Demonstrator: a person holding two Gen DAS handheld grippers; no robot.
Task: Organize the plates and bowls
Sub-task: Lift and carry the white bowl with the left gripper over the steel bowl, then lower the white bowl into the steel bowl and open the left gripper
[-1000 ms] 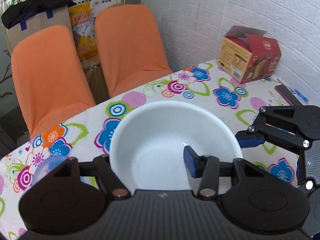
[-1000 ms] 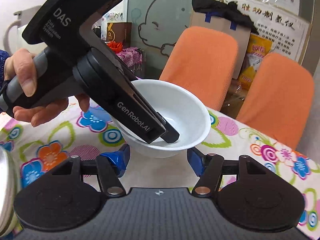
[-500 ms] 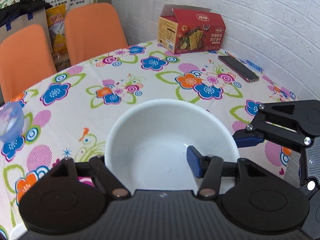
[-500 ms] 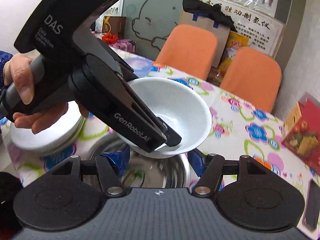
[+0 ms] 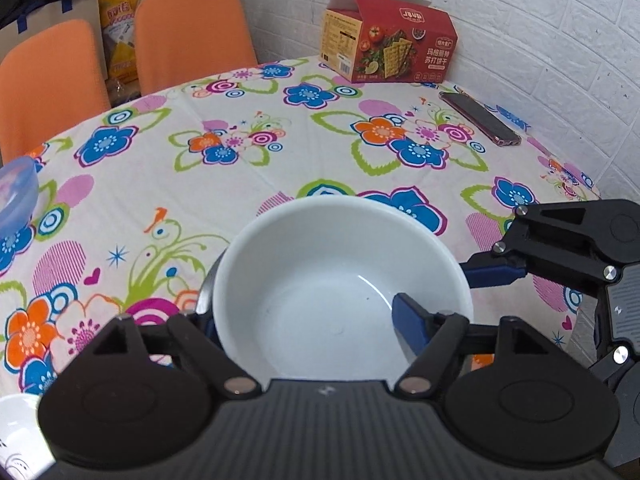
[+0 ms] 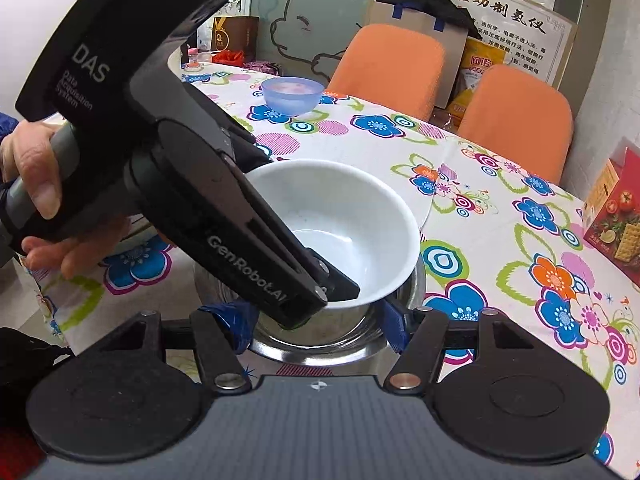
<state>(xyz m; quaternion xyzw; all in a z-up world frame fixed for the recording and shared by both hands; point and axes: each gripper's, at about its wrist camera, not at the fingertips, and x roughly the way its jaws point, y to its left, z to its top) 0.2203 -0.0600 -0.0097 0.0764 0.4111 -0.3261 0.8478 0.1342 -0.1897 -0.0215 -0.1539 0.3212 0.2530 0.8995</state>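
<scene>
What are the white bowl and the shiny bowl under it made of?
White bowl: smooth and glossy with soft highlights, likely ceramic or melamine; the look cannot settle which. Shiny bowl: silvery, mirror-like reflections on its rim, probably stainless steel.

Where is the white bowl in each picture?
Left wrist view: the white bowl sits low in the middle, between the left gripper fingers.
Right wrist view: the bowl is in the middle, over a metal basin.
Shared landmark: the red cracker box.
</scene>
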